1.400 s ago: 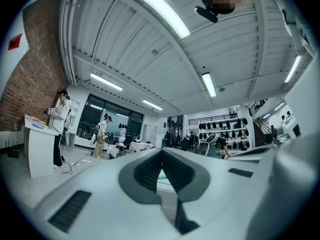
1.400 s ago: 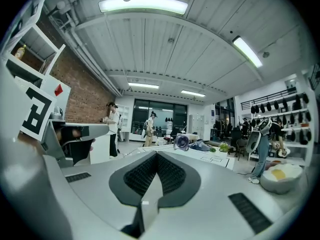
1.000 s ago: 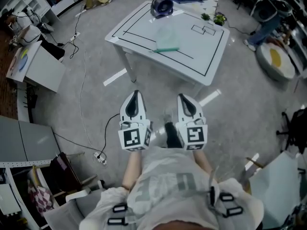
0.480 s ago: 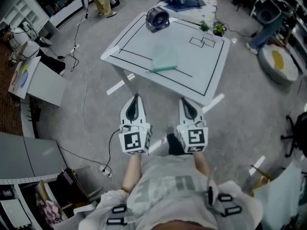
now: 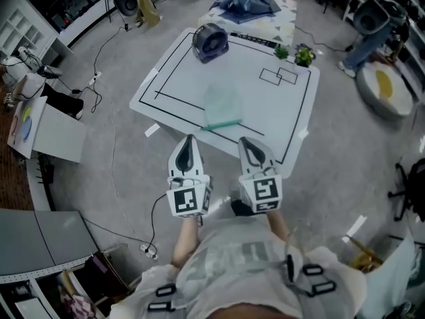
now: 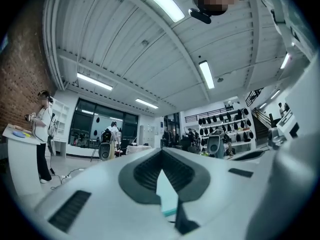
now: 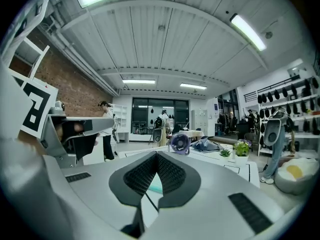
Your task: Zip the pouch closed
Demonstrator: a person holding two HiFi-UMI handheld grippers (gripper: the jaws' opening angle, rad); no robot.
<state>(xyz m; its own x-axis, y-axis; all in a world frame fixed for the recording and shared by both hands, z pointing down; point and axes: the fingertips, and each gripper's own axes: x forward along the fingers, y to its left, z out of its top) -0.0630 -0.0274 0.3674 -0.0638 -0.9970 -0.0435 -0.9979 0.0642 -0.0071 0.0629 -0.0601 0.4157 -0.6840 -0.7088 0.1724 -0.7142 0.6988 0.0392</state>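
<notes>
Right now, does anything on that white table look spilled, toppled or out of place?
Nothing stands out. The pouch lies flat near the table's front edge, and the fan and potted plants stand upright farther back.

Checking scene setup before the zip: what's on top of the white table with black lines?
A translucent pouch with a teal zip edge, a round dark-blue fan and two small green potted plants. Pouch contents cannot be made out.

Bright ceiling strip lights [image 6: 156, 1]; fisheye edges dark, near foreground blurred.
</notes>
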